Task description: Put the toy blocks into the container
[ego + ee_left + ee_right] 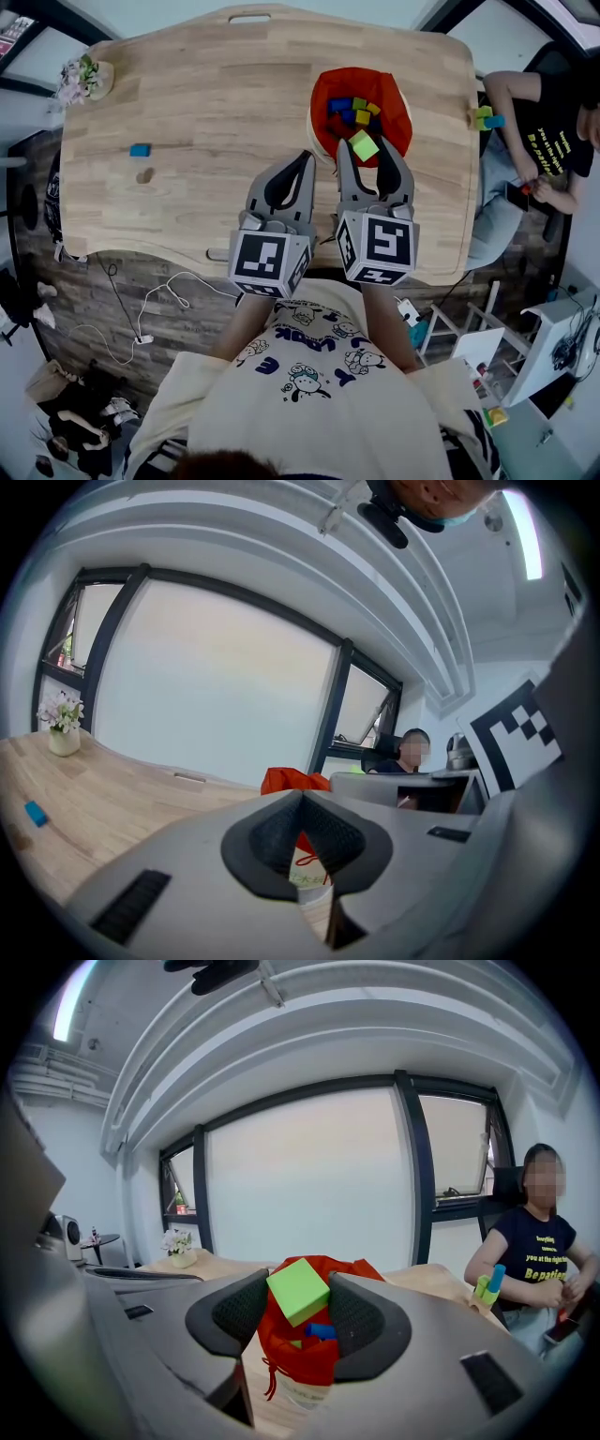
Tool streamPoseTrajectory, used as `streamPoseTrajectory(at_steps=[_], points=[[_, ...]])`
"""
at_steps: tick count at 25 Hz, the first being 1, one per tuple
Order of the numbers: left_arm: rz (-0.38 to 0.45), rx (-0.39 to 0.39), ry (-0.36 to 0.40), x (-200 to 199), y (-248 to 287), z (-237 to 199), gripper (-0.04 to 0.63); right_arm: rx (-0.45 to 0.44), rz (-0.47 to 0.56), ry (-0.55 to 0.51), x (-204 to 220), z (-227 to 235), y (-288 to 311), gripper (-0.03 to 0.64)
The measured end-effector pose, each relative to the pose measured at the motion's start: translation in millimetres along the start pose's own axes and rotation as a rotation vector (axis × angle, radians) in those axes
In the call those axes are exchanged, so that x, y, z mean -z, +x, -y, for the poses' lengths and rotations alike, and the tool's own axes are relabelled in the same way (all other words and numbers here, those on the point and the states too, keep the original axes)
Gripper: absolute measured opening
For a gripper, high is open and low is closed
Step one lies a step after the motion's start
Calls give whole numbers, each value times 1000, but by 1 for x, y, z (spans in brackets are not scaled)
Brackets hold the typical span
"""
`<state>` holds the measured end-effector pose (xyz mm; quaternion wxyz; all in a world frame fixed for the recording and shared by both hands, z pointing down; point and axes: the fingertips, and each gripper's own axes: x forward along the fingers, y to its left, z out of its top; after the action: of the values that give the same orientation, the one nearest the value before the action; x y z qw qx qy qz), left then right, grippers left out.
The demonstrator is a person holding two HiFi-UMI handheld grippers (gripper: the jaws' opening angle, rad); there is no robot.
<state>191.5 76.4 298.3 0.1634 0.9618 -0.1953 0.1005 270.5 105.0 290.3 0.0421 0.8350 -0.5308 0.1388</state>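
A red fabric bag (392,105) stands on the wooden table (216,94) with several coloured blocks inside. My right gripper (366,150) is shut on a lime green block (364,145), tilted, held just above the bag's near rim. In the right gripper view the green block (298,1290) sits between the pads, in front of the red bag (309,1349). My left gripper (305,161) hovers just left of the bag, shut with nothing in it; its pads meet at the tip (300,803). A small blue block (140,150) lies alone at the table's left, and the left gripper view shows this blue block (36,813) too.
A small pot of flowers (84,80) stands at the table's far left corner. A person (544,141) sits at the right edge with green and blue blocks (487,119) by a hand. Cables and clutter lie on the floor (112,337) below the near edge.
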Motion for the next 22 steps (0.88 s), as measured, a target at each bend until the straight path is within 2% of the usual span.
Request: streamPoseTrajectory(at_steps=[16, 19, 22], points=[[-30, -13, -4, 6, 13, -3, 31, 31, -10, -24, 3, 15, 14, 224], [-34, -12, -8, 8, 14, -3, 31, 38, -3, -28, 2, 17, 14, 255], [-44, -11, -9, 9, 14, -3, 31, 43, 1, -21, 2, 19, 14, 256]])
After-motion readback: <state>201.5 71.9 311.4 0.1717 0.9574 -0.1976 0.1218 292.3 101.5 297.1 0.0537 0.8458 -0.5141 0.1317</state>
